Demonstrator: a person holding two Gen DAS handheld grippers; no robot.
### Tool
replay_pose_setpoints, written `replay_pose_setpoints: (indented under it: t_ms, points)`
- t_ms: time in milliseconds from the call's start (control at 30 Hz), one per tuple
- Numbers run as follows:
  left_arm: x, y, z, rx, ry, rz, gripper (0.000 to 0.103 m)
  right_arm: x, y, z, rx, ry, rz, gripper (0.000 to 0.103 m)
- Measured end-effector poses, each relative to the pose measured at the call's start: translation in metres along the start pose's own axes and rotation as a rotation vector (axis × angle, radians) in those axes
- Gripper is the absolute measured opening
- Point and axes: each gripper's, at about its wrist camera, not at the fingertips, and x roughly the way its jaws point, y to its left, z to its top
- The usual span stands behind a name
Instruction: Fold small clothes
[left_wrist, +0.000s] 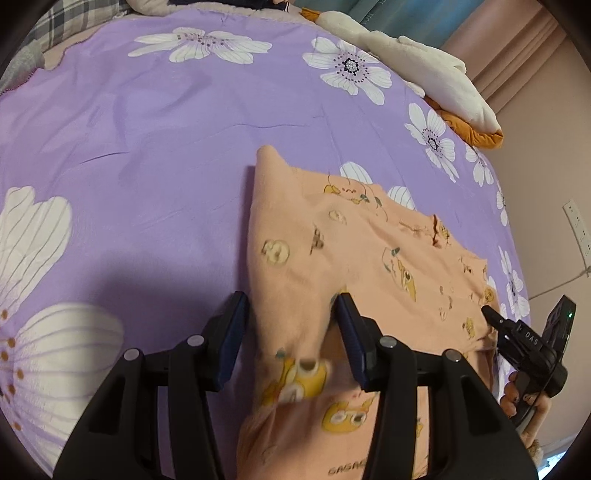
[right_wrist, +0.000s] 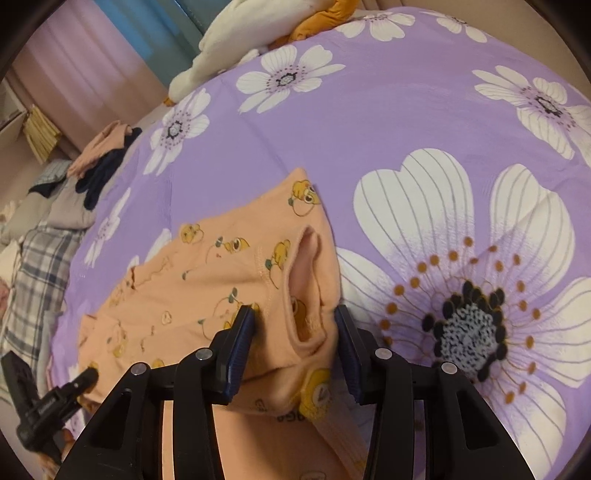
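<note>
Peach garment (left_wrist: 354, 251) lies bunched between the spread jaws of both left hand-held gripper (left_wrist: 291, 332) and right hand-held gripper (right_wrist: 295, 339).

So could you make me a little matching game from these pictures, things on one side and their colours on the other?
Things:
1. small garment
2. bedsheet
3. plush toy
4. pillow

Colours:
A. purple with white flowers
B. grey and white plaid
C. peach with yellow cartoon prints
D. cream with orange parts

Pairs: 1-C, 2-A, 3-D, 4-B
</note>
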Motion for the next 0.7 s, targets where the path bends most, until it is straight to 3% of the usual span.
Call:
replay_pose_setpoints:
  t_ms: [167,233,400,500,700]
  points:
    - [0.017,-0.012,0.018,0.034,0.022,0.013,0.046,0.014,0.0,0.014,0.013,0.012,0.045,0.044]
    - [0.021,-0.016,0.019,0.051,0.02,0.024,0.036,0.017,0.002,0.018,-0.007,0.01,0.048,0.043]
    - [0.02,-0.018,0.015,0.058,-0.027,0.02,0.019,0.018,0.001,0.016,-0.02,-0.003,0.042,0.025]
    - [0.014,-0.026,0.015,0.087,-0.064,0.051,0.016,0.016,0.004,0.017,-0.032,-0.018,0.048,0.017]
    - [-0.003,-0.037,0.028,0.115,-0.141,0.052,0.014,-0.002,0.021,0.03,-0.081,-0.102,0.053,0.015]
